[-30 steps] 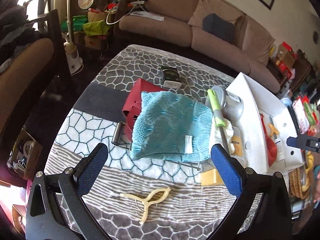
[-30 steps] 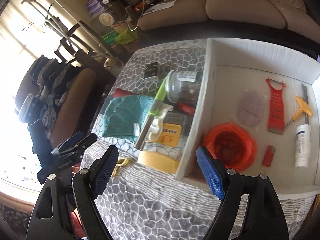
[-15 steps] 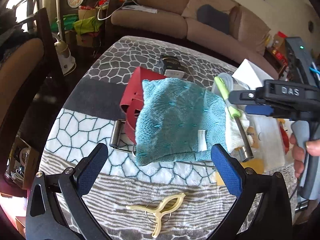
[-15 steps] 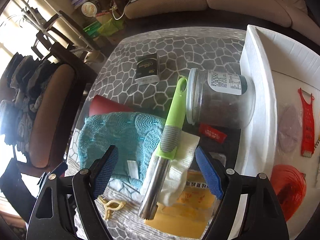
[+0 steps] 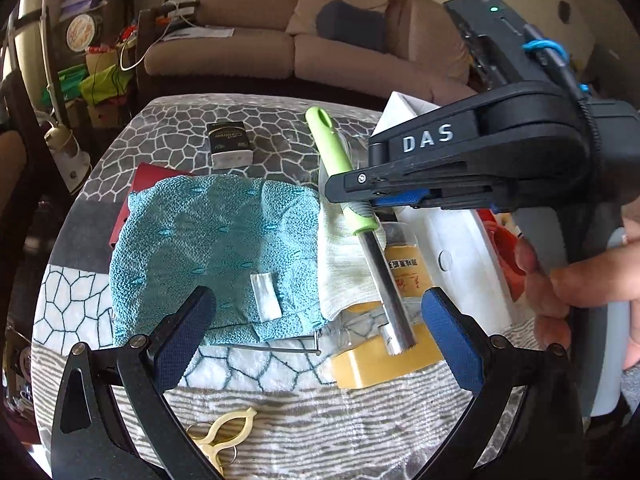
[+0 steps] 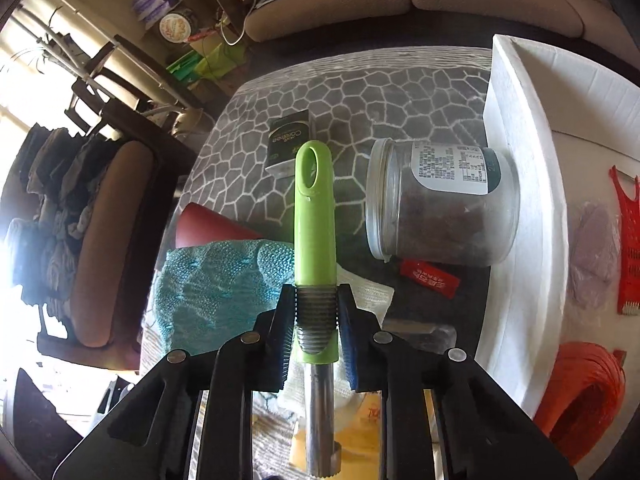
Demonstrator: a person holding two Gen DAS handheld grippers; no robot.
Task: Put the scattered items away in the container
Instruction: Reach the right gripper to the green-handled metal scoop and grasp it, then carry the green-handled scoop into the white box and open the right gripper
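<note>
**Corer pinched at its ribbed collar, ready to lift**

Corer [image 6: 315, 216] — green plastic handle, steel tube — lies across the white cloth [image 5: 344, 264] and yellow packet [image 5: 384, 364], beside the teal towel [image 5: 212, 256]. The right gripper [image 6: 316, 320] has its pads shut on the grey ribbed collar, a sensible hold: stiff, light, grippy there, while the bare tube looks slippery. The white box [image 6: 520, 160] sits just to the right. The left gripper [image 5: 316, 332] hangs wide open, empty, over the towel's edge.

A home living room: beige sofa [image 5: 280, 40], cluttered table [image 5: 180, 120].
</note>
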